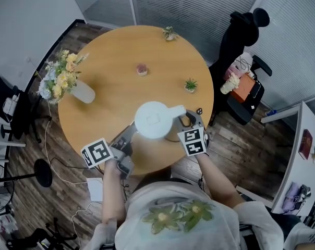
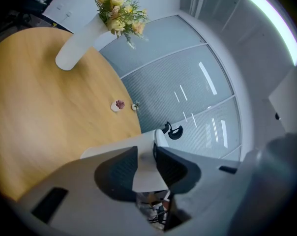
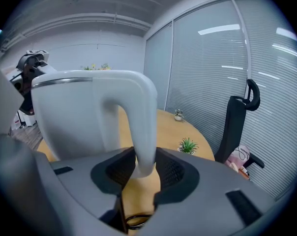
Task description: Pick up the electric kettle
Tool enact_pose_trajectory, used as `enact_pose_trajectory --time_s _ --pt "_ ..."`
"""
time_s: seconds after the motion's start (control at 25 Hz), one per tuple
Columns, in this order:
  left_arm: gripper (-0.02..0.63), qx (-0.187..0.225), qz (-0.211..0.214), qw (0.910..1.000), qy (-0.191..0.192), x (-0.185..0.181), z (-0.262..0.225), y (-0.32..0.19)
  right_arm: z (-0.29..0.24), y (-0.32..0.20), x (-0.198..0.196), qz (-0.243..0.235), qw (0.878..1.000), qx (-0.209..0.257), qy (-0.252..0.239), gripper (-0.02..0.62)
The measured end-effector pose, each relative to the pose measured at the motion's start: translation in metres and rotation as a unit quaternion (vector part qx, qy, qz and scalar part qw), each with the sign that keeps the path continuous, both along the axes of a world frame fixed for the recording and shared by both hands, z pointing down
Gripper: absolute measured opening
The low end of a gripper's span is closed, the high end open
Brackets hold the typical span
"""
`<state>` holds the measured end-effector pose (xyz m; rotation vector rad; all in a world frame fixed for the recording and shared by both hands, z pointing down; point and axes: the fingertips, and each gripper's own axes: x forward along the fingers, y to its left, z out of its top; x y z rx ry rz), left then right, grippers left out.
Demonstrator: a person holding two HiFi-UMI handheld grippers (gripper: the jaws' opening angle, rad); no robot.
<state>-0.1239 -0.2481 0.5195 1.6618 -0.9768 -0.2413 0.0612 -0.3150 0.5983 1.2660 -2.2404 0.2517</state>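
The white electric kettle (image 1: 153,120) stands near the front edge of the round wooden table (image 1: 110,77), with its handle (image 1: 176,110) pointing right. My right gripper (image 1: 190,120) is at that handle. In the right gripper view the curved handle (image 3: 143,132) fills the gap between the dark pads (image 3: 170,171), so the right gripper (image 3: 146,168) is shut on it. My left gripper (image 1: 132,132) is at the kettle's left side. In the left gripper view a white projecting part of the kettle (image 2: 148,176) sits pinched between the left gripper's (image 2: 147,163) pads.
A white vase of flowers (image 1: 69,82) stands at the table's left. Three small potted plants (image 1: 142,69) (image 1: 190,85) (image 1: 169,33) sit farther back. A black chair (image 1: 241,40) with bags stands right of the table. The table's front edge runs just below the kettle.
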Motion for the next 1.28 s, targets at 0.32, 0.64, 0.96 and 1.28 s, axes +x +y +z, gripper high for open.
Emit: enact_pose_trajectory --time_s 0.32,0.64,0.96,1.28 --pt "0.100 -0.015 0.000 0.9999 -0.008 0.000 -0.001 -0.002 0.000 0.003 0.001 0.002 1.000 0.006 -0.002 0.138" --pt "0.084 -0.027 -0.001 0.9993 -0.027 0.002 -0.004 0.000 0.000 0.005 0.002 0.001 1.000 -0.014 -0.003 0.138" --pt "0.080 -0.026 0.002 0.9989 -0.039 0.003 -0.008 -0.004 0.000 0.007 0.004 0.006 1.000 -0.027 -0.002 0.138" --pt "0.077 -0.027 0.002 0.9985 -0.048 0.003 -0.010 -0.002 -0.003 0.011 0.005 0.004 0.999 -0.033 0.002 0.138"
